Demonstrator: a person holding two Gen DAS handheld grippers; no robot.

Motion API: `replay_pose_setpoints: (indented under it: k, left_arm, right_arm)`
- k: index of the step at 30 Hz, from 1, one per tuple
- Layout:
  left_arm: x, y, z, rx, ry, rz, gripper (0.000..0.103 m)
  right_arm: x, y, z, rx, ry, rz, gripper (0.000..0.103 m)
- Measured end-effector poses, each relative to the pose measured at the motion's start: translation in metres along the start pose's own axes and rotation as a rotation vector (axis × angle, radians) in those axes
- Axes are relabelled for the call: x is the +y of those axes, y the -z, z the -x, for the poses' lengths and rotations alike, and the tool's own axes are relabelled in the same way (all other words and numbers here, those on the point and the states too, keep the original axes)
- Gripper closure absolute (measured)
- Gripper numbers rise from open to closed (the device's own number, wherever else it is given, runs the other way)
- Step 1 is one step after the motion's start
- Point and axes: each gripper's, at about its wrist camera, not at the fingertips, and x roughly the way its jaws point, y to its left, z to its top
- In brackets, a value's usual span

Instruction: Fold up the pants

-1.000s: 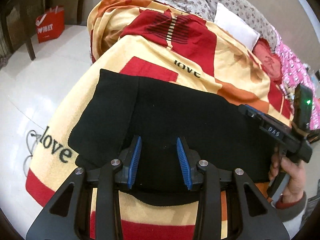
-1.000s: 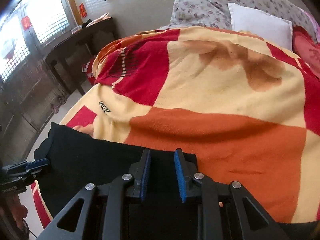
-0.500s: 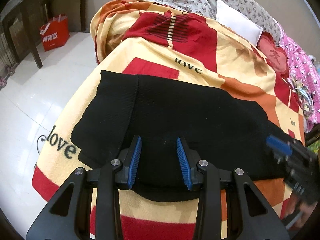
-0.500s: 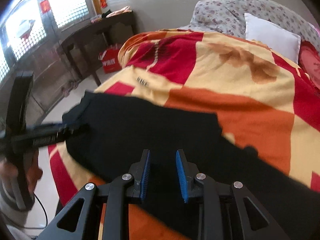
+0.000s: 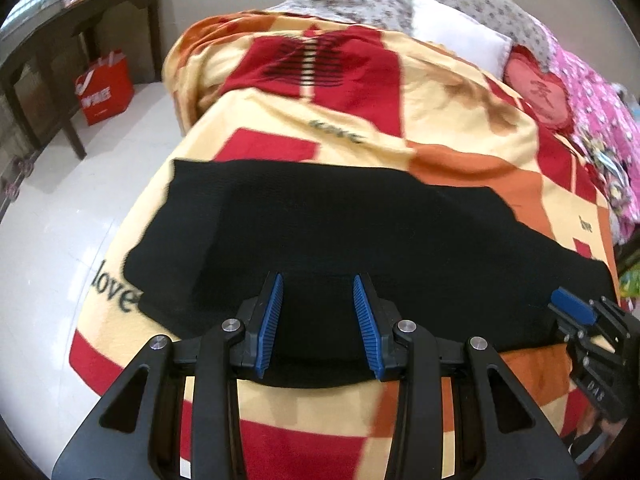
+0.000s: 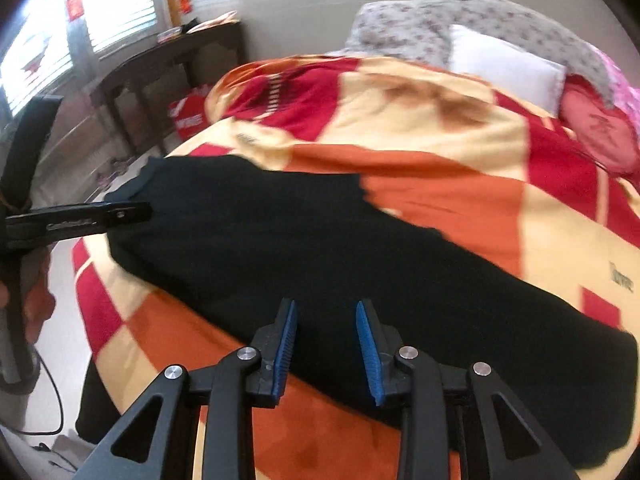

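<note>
Black knit pants (image 5: 340, 240) lie flat in a long strip across the red, orange and cream blanket (image 5: 360, 112) on the bed; they also show in the right wrist view (image 6: 320, 248). My left gripper (image 5: 318, 320) is open and empty, just above the pants' near edge towards their left end. My right gripper (image 6: 326, 344) is open and empty above the near edge further right. The right gripper shows at the left wrist view's right edge (image 5: 576, 312), and the left gripper at the right wrist view's left edge (image 6: 120, 214), over the pants' left end.
A white pillow (image 5: 460, 32), a red heart cushion (image 5: 536, 92) and pink bedding (image 5: 600, 120) lie at the head of the bed. A dark wooden table (image 5: 80, 40) and a red bag (image 5: 104, 88) stand on the white floor to the left.
Both grippers have pulled back and up from the pants, so more of the strip shows. The right gripper has opened wider and moved right, away from the left one.
</note>
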Motion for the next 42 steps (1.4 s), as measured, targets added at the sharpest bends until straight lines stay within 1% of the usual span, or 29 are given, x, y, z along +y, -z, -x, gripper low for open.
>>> replay_pose_setpoints:
  k: [4,7,10,12,13,14,15,19,21,23,26,28,31,34,38,40,42]
  left_arm:
    - [-0.036,-0.002,-0.001,-0.002,0.042,-0.076,0.067]
    - [-0.062,-0.002,-0.007,0.016,0.071,-0.121,0.059]
    - [-0.088,-0.002,-0.013,0.034,0.101,-0.16,0.059]
    - [-0.104,-0.003,-0.017,0.049,0.124,-0.191,0.059]
    - [-0.114,-0.003,-0.018,0.056,0.137,-0.207,0.055]
    - [-0.124,-0.003,-0.02,0.064,0.153,-0.227,0.049]
    - [-0.131,-0.003,-0.021,0.07,0.167,-0.242,0.047]
    - [-0.17,-0.005,-0.029,0.121,0.233,-0.318,0.046]
    - [-0.192,-0.006,-0.032,0.149,0.278,-0.356,0.046]
    - [-0.217,-0.007,-0.035,0.169,0.33,-0.403,0.037]
    - [-0.249,-0.008,-0.04,0.186,0.367,-0.461,0.036]
    - [-0.274,-0.011,-0.046,0.205,0.395,-0.52,0.036]
    - [-0.304,-0.019,-0.057,0.235,0.442,-0.558,0.036]
    - [-0.334,-0.026,-0.067,0.26,0.488,-0.618,0.036]
    - [-0.37,-0.032,-0.087,0.281,0.483,-0.694,0.036]
    - [-0.378,-0.034,-0.097,0.309,0.489,-0.69,0.036]
    - [-0.389,-0.036,-0.107,0.343,0.517,-0.687,0.036]
  right_arm:
    - [-0.046,0.016,0.017,-0.008,0.055,-0.12,0.07]
    - [-0.081,0.029,0.027,-0.004,0.085,-0.217,0.069]
    - [-0.099,0.038,0.036,-0.004,0.136,-0.245,0.069]
    - [-0.11,0.044,0.042,-0.015,0.146,-0.271,0.069]
    - [-0.115,0.047,0.045,-0.019,0.151,-0.284,0.069]
    - [-0.122,0.052,0.051,-0.024,0.166,-0.301,0.069]
    - [-0.127,0.056,0.056,-0.027,0.181,-0.312,0.069]
    - [-0.152,0.073,0.078,-0.045,0.246,-0.373,0.068]
    - [-0.167,0.086,0.089,-0.058,0.27,-0.431,0.064]
    - [-0.182,0.099,0.098,-0.071,0.266,-0.492,0.063]
    - [-0.199,0.115,0.105,-0.075,0.26,-0.569,0.061]
    - [-0.205,0.122,0.107,-0.081,0.233,-0.598,0.06]
    - [-0.206,0.123,0.108,-0.103,0.18,-0.605,0.06]
    - [-0.202,0.121,0.102,-0.104,0.121,-0.597,0.059]
    - [-0.199,0.125,0.098,-0.121,0.097,-0.601,0.056]
    - [-0.2,0.127,0.099,-0.133,0.085,-0.608,0.056]
    - [-0.199,0.129,0.099,-0.144,0.077,-0.605,0.054]
